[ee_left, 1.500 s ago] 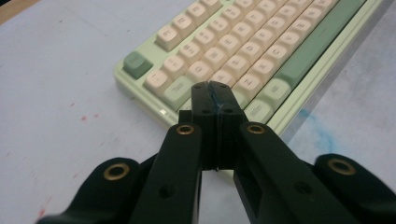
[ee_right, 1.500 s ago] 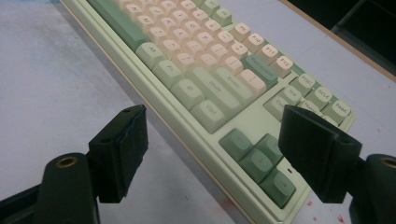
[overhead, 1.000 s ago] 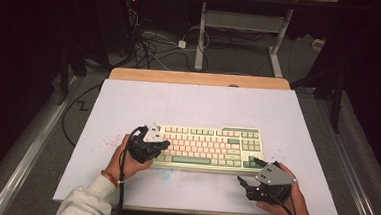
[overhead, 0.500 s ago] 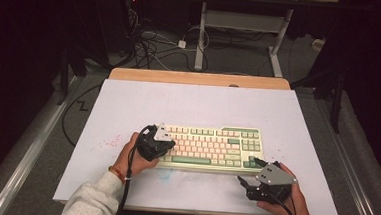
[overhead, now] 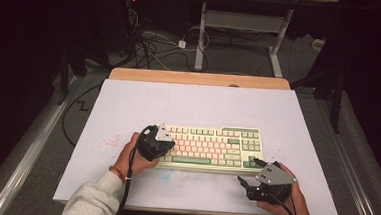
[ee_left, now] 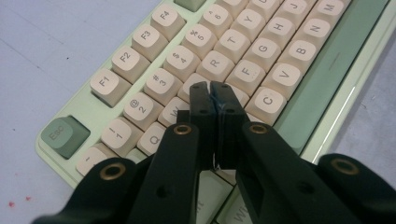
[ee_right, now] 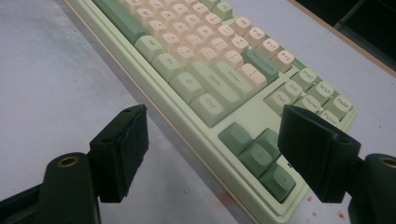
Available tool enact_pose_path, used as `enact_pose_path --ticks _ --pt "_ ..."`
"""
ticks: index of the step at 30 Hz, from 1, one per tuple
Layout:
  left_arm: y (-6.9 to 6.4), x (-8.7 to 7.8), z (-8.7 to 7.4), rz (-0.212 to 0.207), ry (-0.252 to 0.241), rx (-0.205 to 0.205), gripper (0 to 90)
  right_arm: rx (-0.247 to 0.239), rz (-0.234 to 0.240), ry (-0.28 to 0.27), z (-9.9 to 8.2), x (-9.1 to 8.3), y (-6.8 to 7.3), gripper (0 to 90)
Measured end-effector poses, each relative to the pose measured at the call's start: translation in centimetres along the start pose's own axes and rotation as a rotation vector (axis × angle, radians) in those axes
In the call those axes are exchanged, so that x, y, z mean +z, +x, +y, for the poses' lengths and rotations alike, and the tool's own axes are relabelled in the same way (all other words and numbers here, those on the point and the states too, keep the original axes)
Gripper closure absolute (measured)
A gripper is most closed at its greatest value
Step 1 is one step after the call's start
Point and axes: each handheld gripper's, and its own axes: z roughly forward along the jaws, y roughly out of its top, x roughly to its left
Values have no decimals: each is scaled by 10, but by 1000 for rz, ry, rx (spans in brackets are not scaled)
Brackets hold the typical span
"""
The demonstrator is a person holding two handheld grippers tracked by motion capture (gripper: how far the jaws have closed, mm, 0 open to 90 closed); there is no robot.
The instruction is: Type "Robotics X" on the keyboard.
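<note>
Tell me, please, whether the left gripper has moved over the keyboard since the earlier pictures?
Yes. In the high view the left gripper has shifted slightly right and away from the person, further onto the left end of the keyboard, which has stayed put.

We saw a counter (overhead: 128, 108) topped with a pale lilac sheet, a strip of bare wood (overhead: 200, 78) showing along its far edge. Beyond the counter lay a grey floor (overhead: 242, 55) with a tangle of dark cables (overhead: 152, 42), and past those stood a white metal frame (overhead: 244, 21). To either side of the counter the room was dark, with metal rails (overhead: 31, 143) running alongside.
</note>
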Motion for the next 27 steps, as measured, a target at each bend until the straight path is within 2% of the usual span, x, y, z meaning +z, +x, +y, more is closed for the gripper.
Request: enact_pose_path --ticks 3,7,20,23,27 --pt "0 3 -1 -10 20 4 867 -2 2 1 0 0 0 249" --pt "-1 2 -1 2 19 13 868 -3 3 0 1 0 1 251" --pt "-3 -5 1 32 -14 35 824 -2 5 0 0 -1 1 251" --pt "-3 -7 2 42 -19 43 796 -3 4 0 0 -1 1 251" --pt "-3 -10 1 60 -51 34 747 0 0 1 0 -1 0 251"
